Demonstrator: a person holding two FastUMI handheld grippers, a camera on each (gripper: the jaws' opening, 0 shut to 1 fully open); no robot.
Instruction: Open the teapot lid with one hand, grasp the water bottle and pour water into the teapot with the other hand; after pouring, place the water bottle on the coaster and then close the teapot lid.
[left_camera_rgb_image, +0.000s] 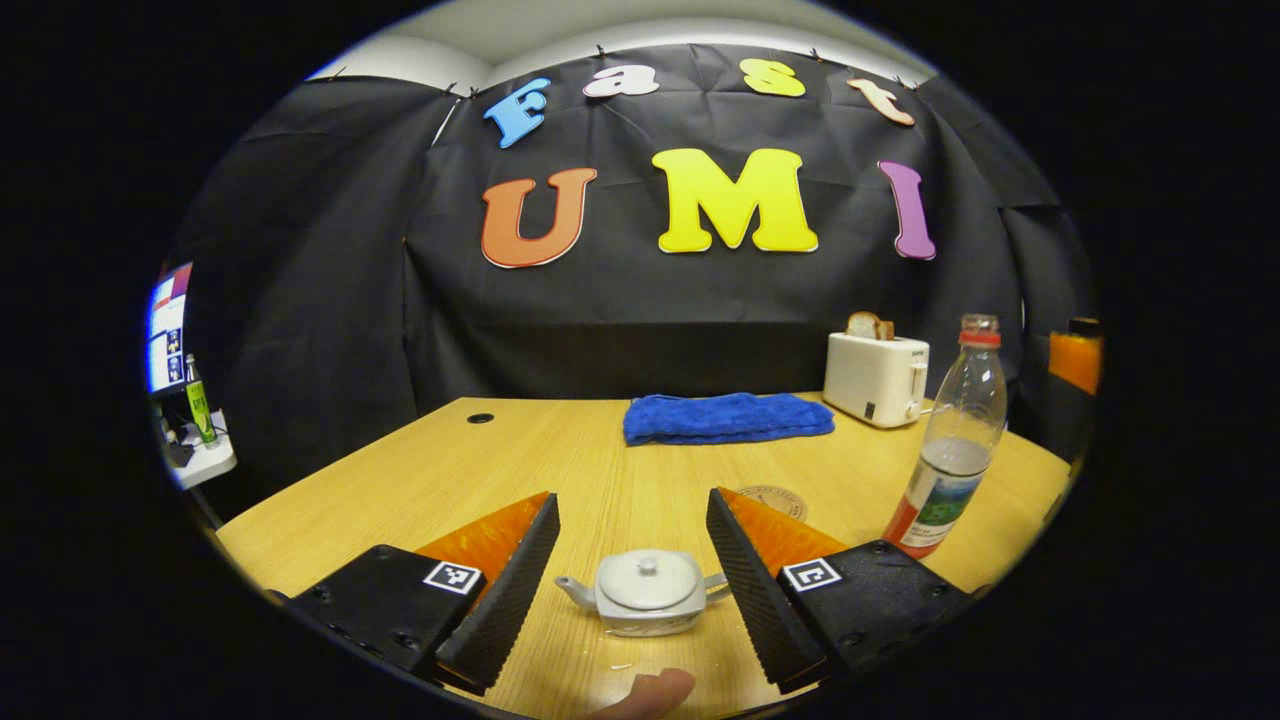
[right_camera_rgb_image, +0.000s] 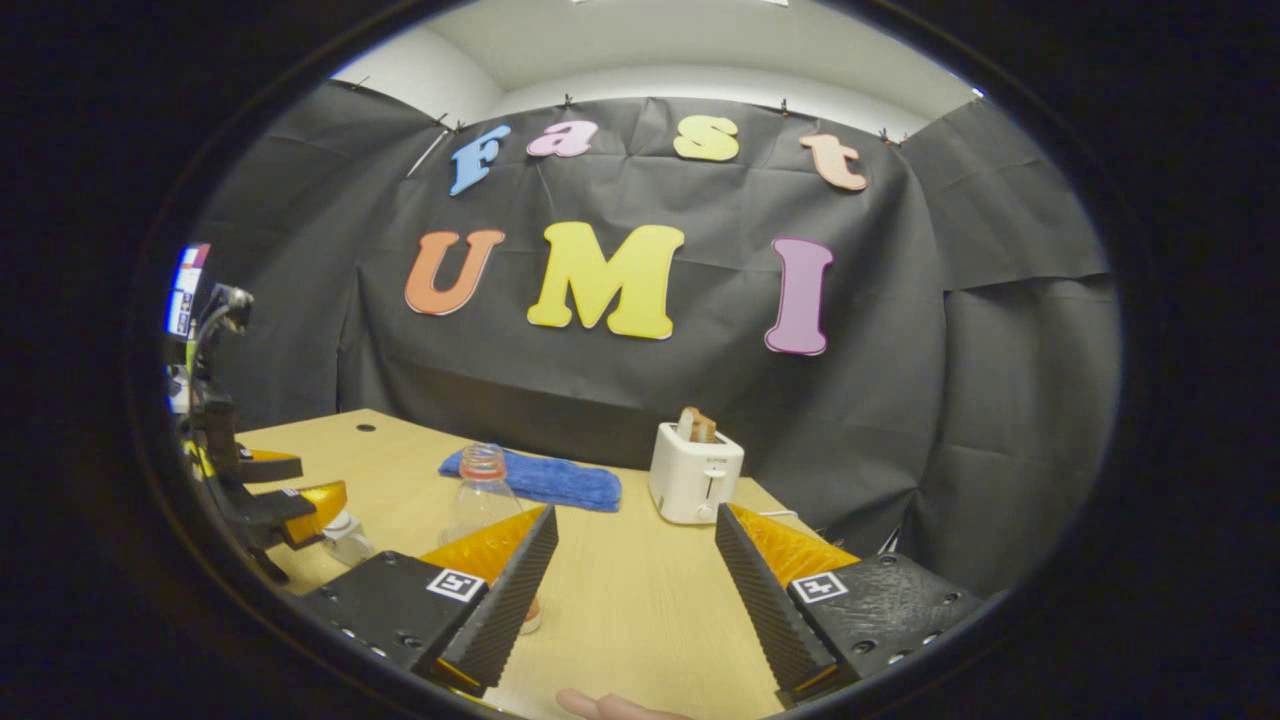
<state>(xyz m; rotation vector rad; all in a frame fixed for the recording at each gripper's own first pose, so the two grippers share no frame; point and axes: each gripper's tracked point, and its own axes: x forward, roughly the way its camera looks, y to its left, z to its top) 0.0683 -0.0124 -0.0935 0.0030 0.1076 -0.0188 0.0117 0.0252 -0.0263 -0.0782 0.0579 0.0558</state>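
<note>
The left gripper (left_camera_rgb_image: 632, 545) is gaping wide, empty, the lidded teapot (left_camera_rgb_image: 645, 594) sitting between its fingers; the right gripper (right_camera_rgb_image: 637, 565) is also spread wide, gripping nothing.

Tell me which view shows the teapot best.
The left gripper view: the teapot sits whole between the tool's open fingers, lid on. In the right gripper view it is small at the left edge, partly hidden by the other tool.

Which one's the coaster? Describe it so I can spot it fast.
On the wooden table, look in front of the blue towel and left of the water bottle. The coaster is a flat round brownish disc, partly hidden behind the left gripper; everything nearby stands taller.
</note>
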